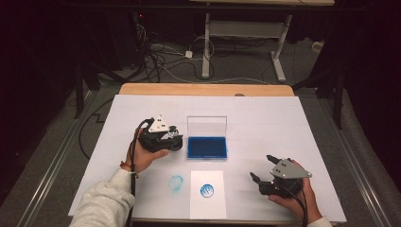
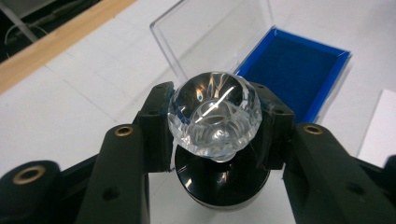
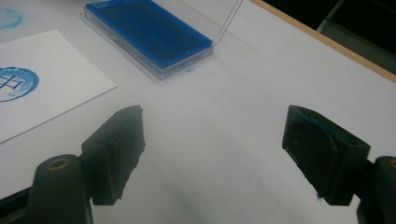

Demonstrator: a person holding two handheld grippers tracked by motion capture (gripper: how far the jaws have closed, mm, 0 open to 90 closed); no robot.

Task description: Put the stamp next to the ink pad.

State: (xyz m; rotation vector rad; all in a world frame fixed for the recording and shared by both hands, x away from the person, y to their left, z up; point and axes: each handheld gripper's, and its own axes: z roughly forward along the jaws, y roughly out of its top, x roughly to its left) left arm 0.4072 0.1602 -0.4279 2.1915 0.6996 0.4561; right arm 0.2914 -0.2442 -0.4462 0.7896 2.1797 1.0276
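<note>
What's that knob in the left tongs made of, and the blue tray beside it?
The stamp knob looks like clear faceted acrylic or glass: see-through, with sharp glints, on a glossy black base. The ink pad looks like matte blue felt or foam, dull and even, with a clear, probably plastic lid.

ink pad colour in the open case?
Deep blue ink pad, in a clear-lidded case; the right gripper view shows it best.
</note>
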